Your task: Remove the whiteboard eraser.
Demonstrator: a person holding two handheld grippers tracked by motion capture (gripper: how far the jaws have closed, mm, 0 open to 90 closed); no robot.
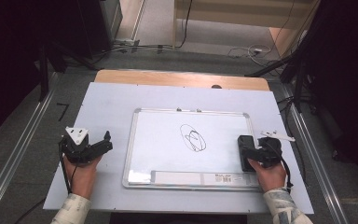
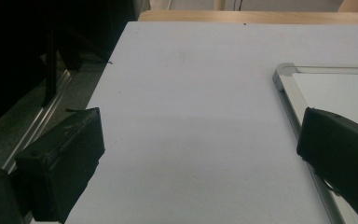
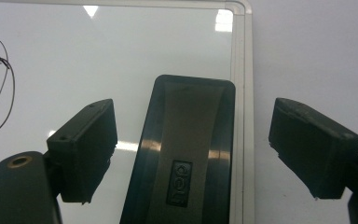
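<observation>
The whiteboard (image 1: 168, 140) presented a glossy, smooth white face within a brushed metal frame. The eraser (image 3: 186, 154) showed shiny black plastic with a satin centre panel. The table sheet (image 2: 191, 116) appeared matt and smooth, over a wooden tabletop (image 1: 182, 78).

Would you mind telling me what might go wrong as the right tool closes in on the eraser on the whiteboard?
The right tool stands open astride the eraser, which lies by the raised frame of the whiteboard; the outer jaw may catch that frame. The eraser's glossy top might slip in a shallow grip. A wipe could shift the whiteboard, since the left tool rests beside it, not on it.
</observation>
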